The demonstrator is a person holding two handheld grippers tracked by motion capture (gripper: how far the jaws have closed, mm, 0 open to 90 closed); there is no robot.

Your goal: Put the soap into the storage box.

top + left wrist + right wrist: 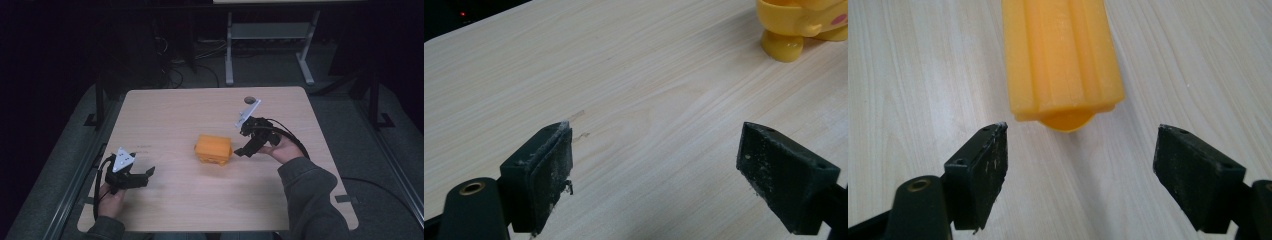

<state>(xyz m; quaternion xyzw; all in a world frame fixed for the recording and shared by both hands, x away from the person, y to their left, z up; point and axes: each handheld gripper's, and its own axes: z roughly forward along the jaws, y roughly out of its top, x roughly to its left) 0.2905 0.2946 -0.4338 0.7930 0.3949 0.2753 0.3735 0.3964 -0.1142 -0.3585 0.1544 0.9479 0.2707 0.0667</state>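
An orange-yellow plastic toy (213, 149) lies on the wooden table (175, 115), a little right of centre. My right gripper (243, 151) hovers just to the toy's right, open, with its jaws pointed at it. In the right gripper view the ribbed orange toy (1060, 60) lies just beyond the two spread fingertips (983, 170), untouched. My left gripper (149, 172) rests near the table's front left corner, open and holding nothing. Far off at the top right of the left gripper view stands the toy (799, 25), with a rounded yellow foot and a pink spot.
A small round hole (249, 100) sits near the table's far edge. Behind the table stand the white legs of another desk (270, 45) and loose cables on a dark floor. Bare wood lies between the left gripper and the toy.
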